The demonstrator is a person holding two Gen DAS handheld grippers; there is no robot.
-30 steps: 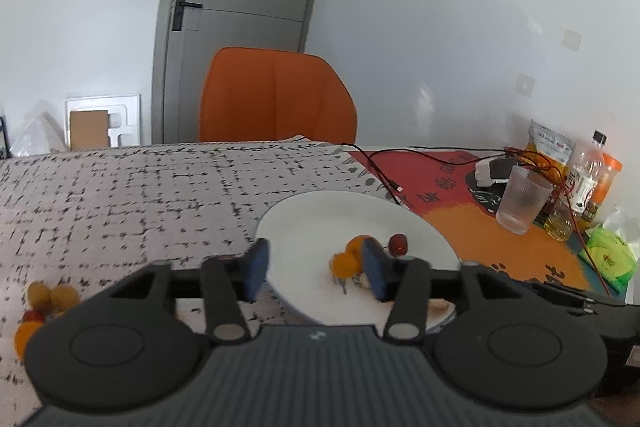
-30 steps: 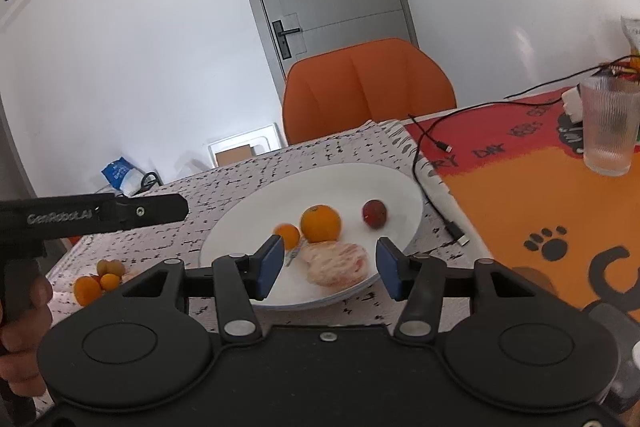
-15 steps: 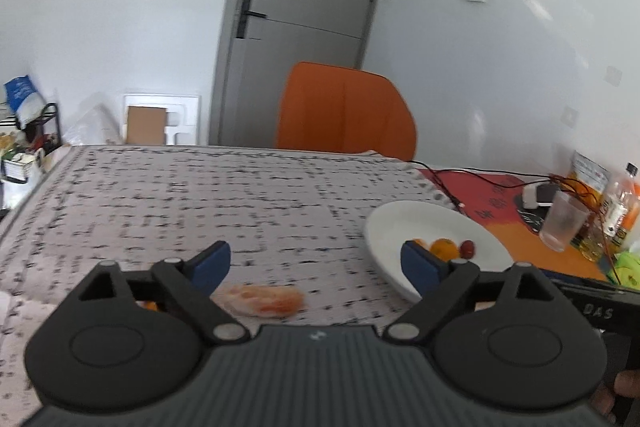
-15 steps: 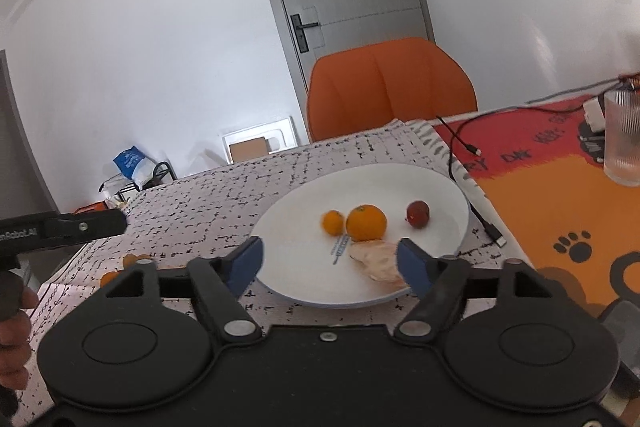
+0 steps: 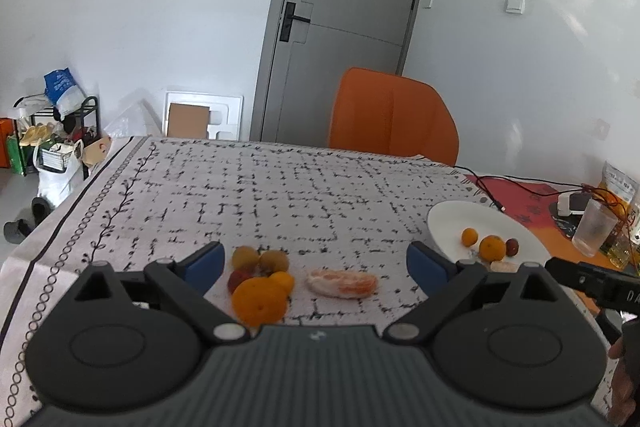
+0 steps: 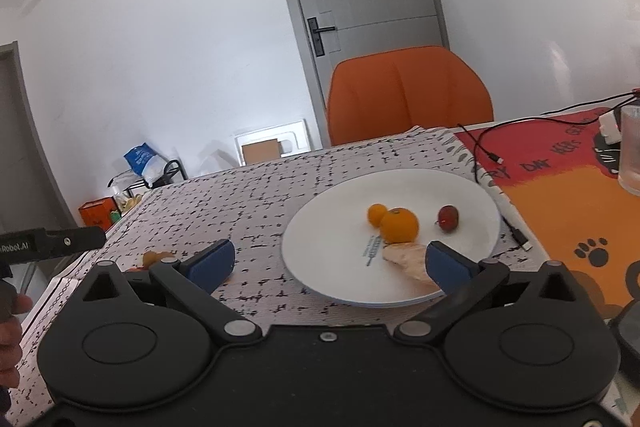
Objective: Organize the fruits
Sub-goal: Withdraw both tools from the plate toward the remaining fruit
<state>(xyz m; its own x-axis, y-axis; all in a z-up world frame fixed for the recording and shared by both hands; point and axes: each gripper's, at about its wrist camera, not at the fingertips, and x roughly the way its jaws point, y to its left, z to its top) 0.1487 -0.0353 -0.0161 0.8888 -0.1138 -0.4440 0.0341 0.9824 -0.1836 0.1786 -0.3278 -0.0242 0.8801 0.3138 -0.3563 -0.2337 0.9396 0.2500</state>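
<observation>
My left gripper (image 5: 316, 265) is open and empty, just behind a pile of fruit on the tablecloth: an orange (image 5: 259, 301), small yellow fruits (image 5: 273, 261), a red one (image 5: 237, 279) and a peeled orange half (image 5: 342, 282). The white plate (image 5: 448, 219) lies to the right. In the right wrist view the plate (image 6: 332, 239) holds an orange (image 6: 398, 225), a small orange fruit (image 6: 376, 214), a red fruit (image 6: 448, 216) and a peeled segment (image 6: 408, 259). My right gripper (image 6: 330, 263) is open and empty above the plate's near rim.
An orange chair (image 5: 394, 119) stands at the table's far side. A black cable (image 6: 486, 151) and a ribbed glass (image 6: 631, 151) sit on the red-orange mat to the right. Bottles and packets (image 5: 618, 195) crowd the far right. The table's left edge (image 5: 80, 195) drops to the floor.
My left gripper has swung left from the plate to the fruit pile and opened wide. My right gripper has opened, leaving the peeled segment on the plate, and drawn back a little.
</observation>
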